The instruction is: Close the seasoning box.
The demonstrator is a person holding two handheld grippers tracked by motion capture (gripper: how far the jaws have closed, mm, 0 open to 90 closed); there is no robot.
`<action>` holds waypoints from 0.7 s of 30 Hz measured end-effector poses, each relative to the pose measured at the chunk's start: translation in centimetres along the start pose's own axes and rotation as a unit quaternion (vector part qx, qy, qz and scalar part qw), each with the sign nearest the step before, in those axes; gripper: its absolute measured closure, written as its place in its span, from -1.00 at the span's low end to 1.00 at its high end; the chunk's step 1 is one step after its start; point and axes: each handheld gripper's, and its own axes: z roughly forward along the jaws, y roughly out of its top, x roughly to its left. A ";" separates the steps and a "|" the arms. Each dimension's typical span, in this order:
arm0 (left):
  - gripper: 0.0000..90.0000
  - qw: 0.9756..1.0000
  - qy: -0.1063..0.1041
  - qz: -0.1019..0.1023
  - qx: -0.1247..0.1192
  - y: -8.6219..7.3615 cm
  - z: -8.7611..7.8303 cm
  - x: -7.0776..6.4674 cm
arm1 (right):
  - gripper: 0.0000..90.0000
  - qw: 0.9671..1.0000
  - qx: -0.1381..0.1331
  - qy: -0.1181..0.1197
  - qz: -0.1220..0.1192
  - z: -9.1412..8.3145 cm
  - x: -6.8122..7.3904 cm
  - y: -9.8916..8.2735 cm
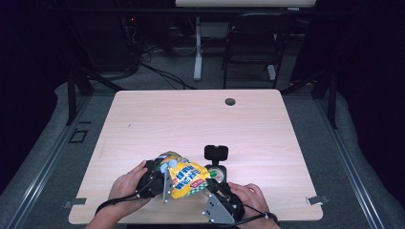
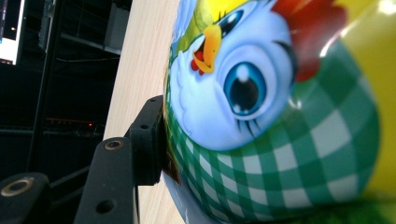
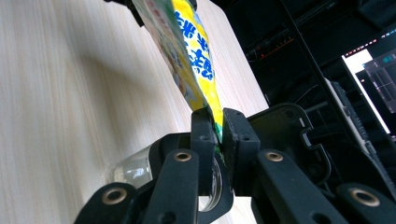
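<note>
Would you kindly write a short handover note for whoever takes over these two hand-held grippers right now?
Left hand-held gripper: clamped on one end of the yellow snack bag, held above the wooden table.
Right hand-held gripper: jaws pinched on the bag's opposite edge seal.
Nearby: a black compass with its lid up lies on the table beside the bag.
Done: bag lifted, gripped at both ends.
Left: probably pulling the bag open; it looks sealed so far.

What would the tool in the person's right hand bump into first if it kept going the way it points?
The snack bag itself: the right tool already pinches its edge. Past the bag, probably the left tool holding its other end, though depth is unclear.
</note>
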 end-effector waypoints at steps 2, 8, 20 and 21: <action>0.06 1.000 0.001 0.004 0.001 0.0 0.0 0.0 | 0.90 1.000 0.003 -0.002 -0.006 0.1 0.2 0.0; 0.06 1.000 0.000 0.010 0.006 0.0 0.0 0.0 | 0.96 1.000 0.002 -0.003 -0.013 0.3 0.5 0.1; 0.06 1.000 0.006 0.022 0.010 0.2 -0.2 0.2 | 0.99 1.000 0.008 -0.006 -0.007 0.1 0.6 0.1; 0.06 1.000 0.008 0.024 0.011 0.2 -0.2 0.2 | 1.00 1.000 0.009 -0.005 -0.006 0.1 0.6 0.1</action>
